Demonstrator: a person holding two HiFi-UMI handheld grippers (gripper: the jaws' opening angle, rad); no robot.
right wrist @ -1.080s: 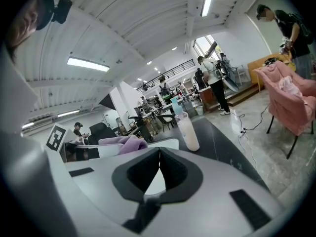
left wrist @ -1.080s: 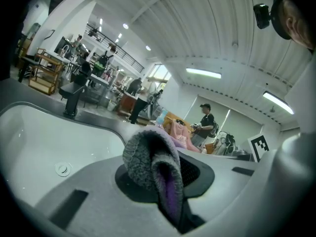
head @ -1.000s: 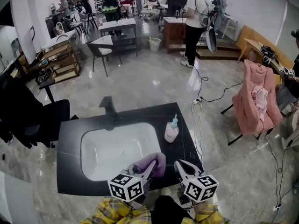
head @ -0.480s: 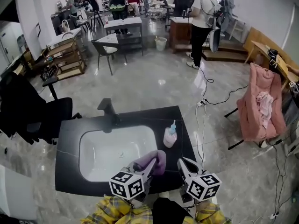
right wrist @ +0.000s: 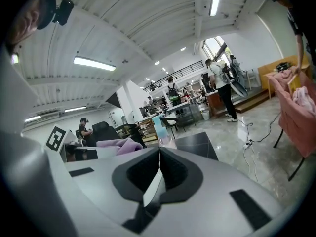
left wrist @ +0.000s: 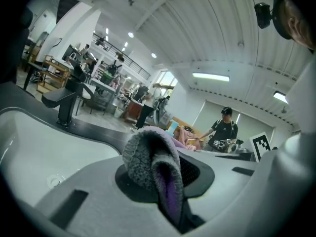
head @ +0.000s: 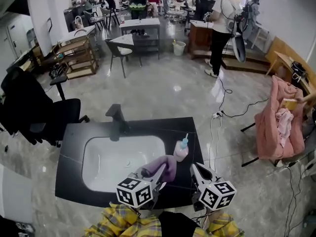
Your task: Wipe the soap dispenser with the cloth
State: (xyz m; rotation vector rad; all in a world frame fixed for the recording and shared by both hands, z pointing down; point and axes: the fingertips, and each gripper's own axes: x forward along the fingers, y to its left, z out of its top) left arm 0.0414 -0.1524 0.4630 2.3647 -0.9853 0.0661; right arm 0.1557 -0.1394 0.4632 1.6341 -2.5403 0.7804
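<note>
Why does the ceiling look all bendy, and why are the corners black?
Left gripper view: the wide lens bends the ceiling, corners go dark; the close purple cloth looks slightly blurry. Right gripper view: same bending, ceiling lamp glares. Head view: shiny floor curves, reflecting light.

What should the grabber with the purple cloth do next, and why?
Probably ease the left gripper forward and slightly right so the purple cloth meets the soap dispenser. The cloth is pinched in its jaws, and the dispenser stands upright on the black counter just beyond it, with no clear contact. The right gripper is shut and empty.
</note>
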